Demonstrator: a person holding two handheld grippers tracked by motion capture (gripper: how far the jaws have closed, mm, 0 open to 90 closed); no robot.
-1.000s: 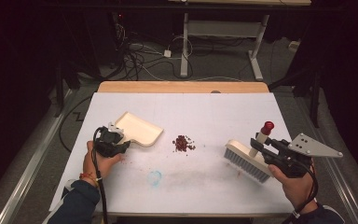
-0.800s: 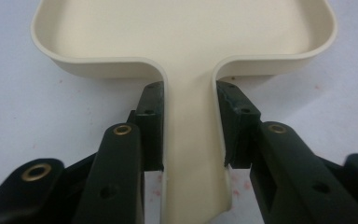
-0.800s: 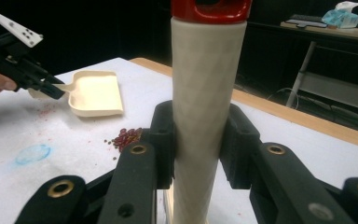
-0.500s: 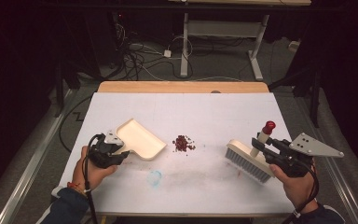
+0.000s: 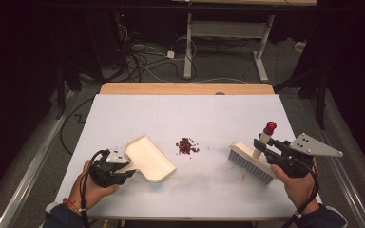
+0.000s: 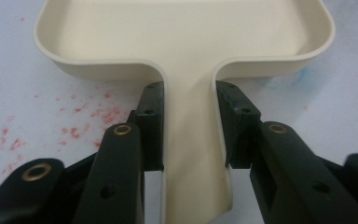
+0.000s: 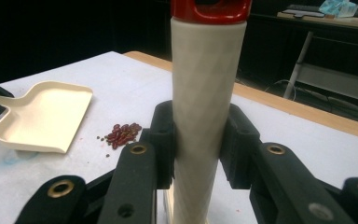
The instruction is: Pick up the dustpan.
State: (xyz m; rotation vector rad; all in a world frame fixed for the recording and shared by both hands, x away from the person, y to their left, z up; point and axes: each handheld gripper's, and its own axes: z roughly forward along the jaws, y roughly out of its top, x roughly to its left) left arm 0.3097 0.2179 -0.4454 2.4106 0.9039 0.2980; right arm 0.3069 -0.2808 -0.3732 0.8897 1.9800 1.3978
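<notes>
the left claw (image 5: 123, 167) is clamped on the handle of the cream dustpan (image 5: 149, 158), which has been swung and drawn toward the near left corner of the counter (image 5: 180, 109), its open lip now turned to the red beans (image 5: 186, 146) at mid-counter. the right claw (image 5: 261, 148), unmoved, is clamped on the handle of the brush (image 5: 251, 161), held near the right edge. the sweep is judged ready to begin.
</notes>
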